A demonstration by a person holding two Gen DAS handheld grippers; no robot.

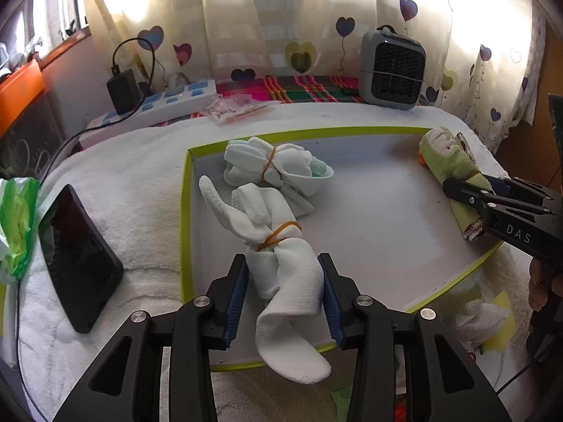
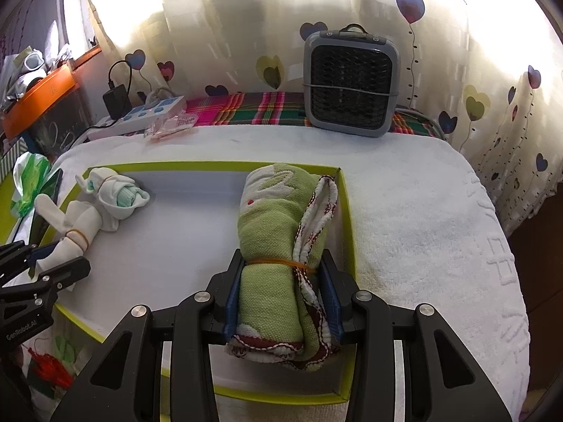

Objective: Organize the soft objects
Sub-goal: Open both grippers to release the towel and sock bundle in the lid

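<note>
Black phone (image 1: pixel 79 258) visible left view only; right claw (image 2: pixel 283 295) clamps green towel roll (image 2: pixel 272 246).

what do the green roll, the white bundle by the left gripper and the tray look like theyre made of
Green roll: woven terry-like cloth, matte, visible weave and a stitched red-white hem.
White bundle: knitted fabric, fine dotted texture, limp folds, probably socks or cloths.
Tray: likely cardboard, smooth white floor, thin lime-green walls with sharp folded corners.

A white towel (image 2: pixel 422 211) covers the surface, bearing a green-rimmed tray (image 2: pixel 346 211).
</note>
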